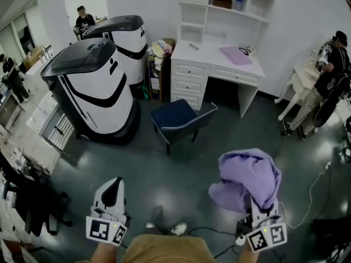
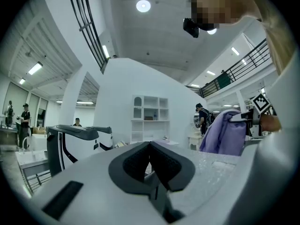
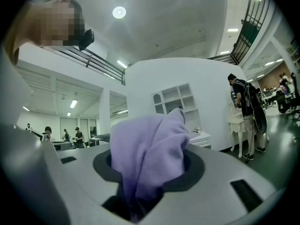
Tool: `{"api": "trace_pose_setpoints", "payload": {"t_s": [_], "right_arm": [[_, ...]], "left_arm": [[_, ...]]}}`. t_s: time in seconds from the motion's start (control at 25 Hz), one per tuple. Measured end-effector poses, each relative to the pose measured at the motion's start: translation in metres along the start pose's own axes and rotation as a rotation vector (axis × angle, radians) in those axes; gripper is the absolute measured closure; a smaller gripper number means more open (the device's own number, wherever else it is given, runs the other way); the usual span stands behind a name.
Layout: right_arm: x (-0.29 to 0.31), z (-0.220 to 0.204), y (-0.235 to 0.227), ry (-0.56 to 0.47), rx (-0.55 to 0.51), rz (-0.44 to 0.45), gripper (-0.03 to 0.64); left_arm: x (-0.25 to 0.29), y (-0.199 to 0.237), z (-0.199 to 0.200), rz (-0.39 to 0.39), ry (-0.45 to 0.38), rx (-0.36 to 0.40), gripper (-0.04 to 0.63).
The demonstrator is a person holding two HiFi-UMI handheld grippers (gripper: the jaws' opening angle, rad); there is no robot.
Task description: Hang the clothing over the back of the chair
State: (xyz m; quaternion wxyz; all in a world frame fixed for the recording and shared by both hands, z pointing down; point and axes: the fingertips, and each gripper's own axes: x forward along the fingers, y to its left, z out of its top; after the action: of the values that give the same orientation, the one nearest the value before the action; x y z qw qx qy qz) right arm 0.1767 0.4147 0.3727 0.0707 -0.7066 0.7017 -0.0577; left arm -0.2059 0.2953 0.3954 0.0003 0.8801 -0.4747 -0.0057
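Note:
In the head view a lilac garment [image 1: 248,178] hangs bunched from my right gripper [image 1: 262,217], low on the right. The right gripper view shows that gripper [image 3: 150,175] shut on the garment [image 3: 151,146], with cloth filling the gap between the jaws and piling over them. My left gripper [image 1: 113,193] is low on the left, level, with its jaws together and nothing in them [image 2: 151,165]. It sees the garment [image 2: 225,132] off to its right. The navy chair [image 1: 181,120] with its grey back stands on the dark floor ahead, between the grippers and the desk.
Two large white-and-black machines [image 1: 93,89] stand at left. A white desk with a hutch [image 1: 219,64] is behind the chair. A person [image 1: 329,64] stands by a white chair at far right. Cables [image 1: 312,201] lie on the floor at right, and dark gear [image 1: 27,201] sits at lower left.

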Motion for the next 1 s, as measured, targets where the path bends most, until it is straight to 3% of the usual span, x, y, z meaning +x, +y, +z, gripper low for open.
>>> {"api": "trace_pose_setpoints", "payload": {"t_s": [0.56,0.76,1.0], "right_arm": [[0.056,-0.039,-0.010,0.075,0.022,0.042,0.425],[0.096,-0.034,-0.008,0.094,0.009,0.046,0.425],[0.179,-0.018,-0.020,0.102,-0.030,0.024,0.425]], "left_arm": [[0.020,0.016,-0.032,0.053,0.059,-0.012,0.592],[0.065,0.033,-0.038,0.040,0.060,-0.044,0.592],[0.157,0.064,-0.031,0.004,0.028,-0.072,0.592]]}}
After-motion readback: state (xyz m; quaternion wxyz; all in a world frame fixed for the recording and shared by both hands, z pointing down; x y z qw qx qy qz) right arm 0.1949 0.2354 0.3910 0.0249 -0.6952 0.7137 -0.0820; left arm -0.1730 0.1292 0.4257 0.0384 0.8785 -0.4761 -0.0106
